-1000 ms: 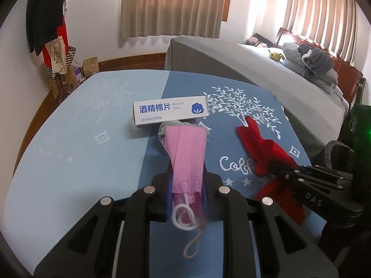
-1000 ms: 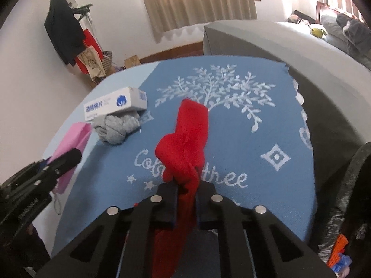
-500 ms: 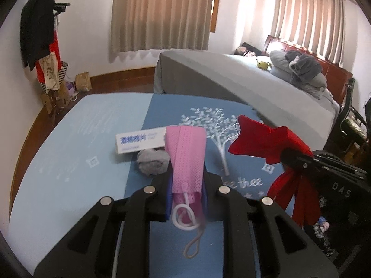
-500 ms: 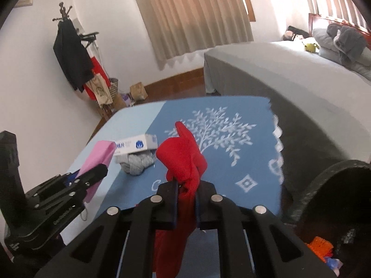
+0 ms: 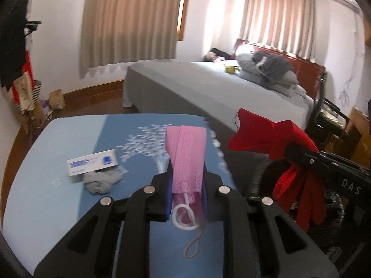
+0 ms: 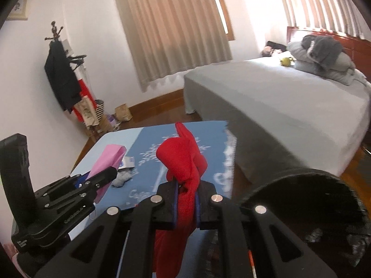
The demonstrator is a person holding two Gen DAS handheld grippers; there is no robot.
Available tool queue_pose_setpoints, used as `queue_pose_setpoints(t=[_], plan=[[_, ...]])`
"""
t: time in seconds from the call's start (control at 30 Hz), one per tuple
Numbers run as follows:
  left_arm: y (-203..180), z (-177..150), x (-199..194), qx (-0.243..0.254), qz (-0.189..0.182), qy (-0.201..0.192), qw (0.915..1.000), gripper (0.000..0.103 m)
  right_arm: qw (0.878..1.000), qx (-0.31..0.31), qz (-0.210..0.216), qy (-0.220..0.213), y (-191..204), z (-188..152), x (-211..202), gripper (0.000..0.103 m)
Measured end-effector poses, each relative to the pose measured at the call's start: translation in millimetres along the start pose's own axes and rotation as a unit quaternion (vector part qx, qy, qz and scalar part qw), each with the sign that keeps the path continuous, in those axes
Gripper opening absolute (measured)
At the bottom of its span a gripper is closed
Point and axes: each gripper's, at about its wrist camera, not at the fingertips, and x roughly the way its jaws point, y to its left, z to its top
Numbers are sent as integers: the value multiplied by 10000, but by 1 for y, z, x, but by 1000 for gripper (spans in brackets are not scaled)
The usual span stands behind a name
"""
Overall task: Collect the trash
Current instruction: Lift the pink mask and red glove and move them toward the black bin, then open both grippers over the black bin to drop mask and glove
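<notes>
The pink pleated disposable face mask [image 5: 185, 157] stands pinched in the left claw [image 5: 186, 185] at lower centre of the left wrist frame, its white elastic ear loop [image 5: 185, 217] dangling below the grip. The jaws are closed on its lower end. It looks very light and floppy; the upper part stands up only because it is folded, so a hold across the folded body seems safer than one on the loop, which would probably let it swing.

The crumpled red cloth [image 6: 185, 162] sits at centre of the right wrist frame, clamped in the right claw [image 6: 186, 202], with loose ends hanging beneath the jaws. It is soft and limp, likely to drape and snag on a rim; it is gripped mid-bundle, which keeps most of it gathered.

Both pieces are held in the air, above the near edge of the counter covered by a blue cloth with a white tree print [image 5: 129, 125]. On that counter, at left centre of the left wrist frame, lie a white-and-blue cardboard box [image 5: 91, 163] and, touching its near side, a wadded grey tissue-like lump [image 5: 102, 181].

At lower right of the right wrist frame gapes a round black-lined trash bin [image 6: 301, 199], just beside the counter. Beyond it stands a grey-sheeted bed [image 6: 278, 97].
</notes>
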Motion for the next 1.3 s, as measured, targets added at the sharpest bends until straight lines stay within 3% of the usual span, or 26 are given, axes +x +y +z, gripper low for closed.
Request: queue_pose_setpoints(t=[0.67,0.87,1.0,1.17,1.3], plan=[[-132,-13,43,711,-1343,216,9882,19,9901,621,-1258,-16,-107,-31,-62,11],[-151,-20,56,790,-1626,367,9828,29,9863,798,-1442,60,-125,-39,-68,17],[-156,-23,61,787,-1710,437,9812,54,9838,908,-1542,59,-139,-44,-72,32],[-153,-24,62,783,-1683,450,9816,63,9820,959,-1630,7,-145,-47,-76,50],[-144,-21,57,744,-1498,334,9854,77,9804,940,-1729,-103,-142,-45,-78,78]])
